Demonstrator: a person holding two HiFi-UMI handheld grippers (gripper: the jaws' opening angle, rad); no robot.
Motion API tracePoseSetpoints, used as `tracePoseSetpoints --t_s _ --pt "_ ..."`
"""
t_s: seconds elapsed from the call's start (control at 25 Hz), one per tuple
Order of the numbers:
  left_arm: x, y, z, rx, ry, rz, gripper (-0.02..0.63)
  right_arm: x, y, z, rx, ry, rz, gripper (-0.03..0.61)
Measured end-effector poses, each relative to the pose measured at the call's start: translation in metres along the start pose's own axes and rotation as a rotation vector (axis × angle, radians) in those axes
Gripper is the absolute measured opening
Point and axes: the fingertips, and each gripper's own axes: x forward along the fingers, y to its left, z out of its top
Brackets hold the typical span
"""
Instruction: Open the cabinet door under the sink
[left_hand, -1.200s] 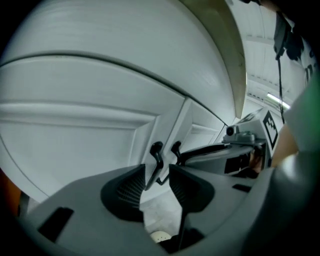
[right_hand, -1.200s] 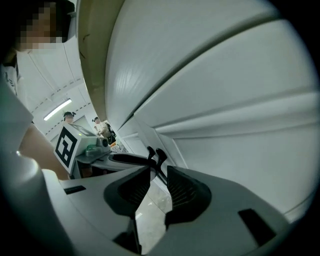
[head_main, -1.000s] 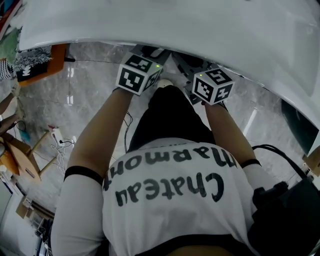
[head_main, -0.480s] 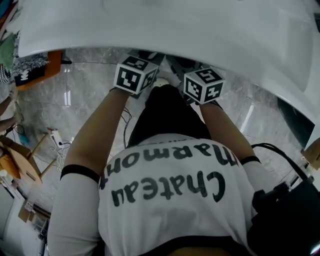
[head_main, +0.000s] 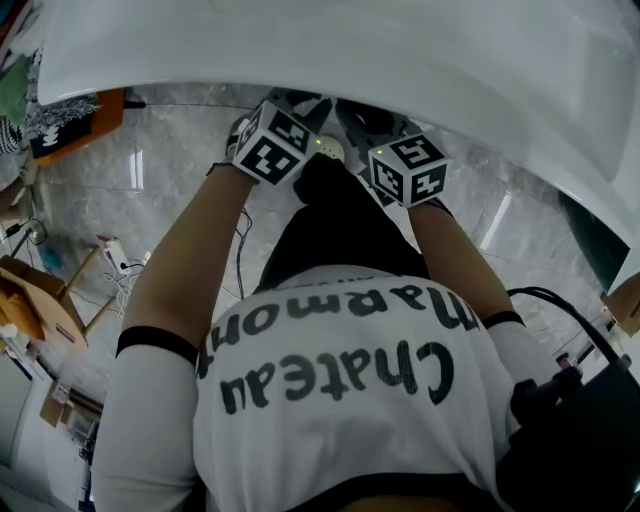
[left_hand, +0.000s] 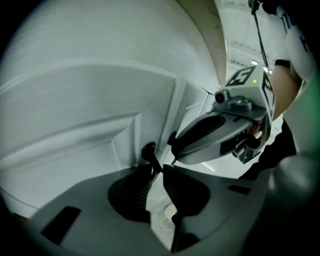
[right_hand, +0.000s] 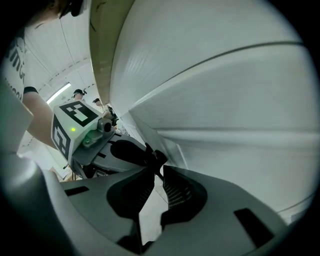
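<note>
The cabinet door (left_hand: 100, 115) is a white panelled front, and it stands under the overhanging white counter (head_main: 400, 50) that carries the sink, right in front of the person's legs. Near its inner edge it has a small dark knob (left_hand: 149, 150). The left tool (left_hand: 160, 170) has its jaws drawn narrow, and their tips close on the stem of this knob, so I judge that the grasp is made.

Just beside it is the neighbour door (right_hand: 240, 150) with a second knob (right_hand: 159, 157). The right tool (right_hand: 155, 169) is there with its jaws also nearly together, and they seem to pinch this knob, though the dark shapes run into each other and I am less sure. The two tools are very near one another at the middle seam.

In my judgement the reaching and the gripping are done, but the opening itself is not. Between the two doors I see only a thin line, with no dark gap and nothing of the inside. What is left is to pull the door outward on its hinge, and the person will need room for this on the grey marble floor (head_main: 150, 200).
</note>
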Motion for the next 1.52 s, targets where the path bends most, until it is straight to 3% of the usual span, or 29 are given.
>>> tracePoseSetpoints --t_s 0.2,0.36,0.8,1.16,1.52 --pt "-0.001 -0.005 -0.003 0.027 0.026 -0.008 0.059 -0.003 0.005 -0.004 -0.029 0.016 0.012 0.042" --pt "-0.004 -0.012 -0.009 0.046 0.069 -0.011 0.072 -0.008 0.015 -0.012 -0.065 0.05 0.031 0.086" --pt "-0.016 -0.027 -0.027 0.074 0.16 -0.076 0.104 -0.017 0.023 -0.024 -0.014 0.109 0.02 0.075" --pt "-0.024 -0.03 -0.046 0.078 0.2 -0.084 0.106 -0.012 0.034 -0.03 -0.135 0.224 -0.011 0.08" --pt "-0.026 -0.037 -0.044 0.139 0.172 -0.094 0.106 -0.02 0.027 -0.031 -0.099 0.226 -0.062 0.052"
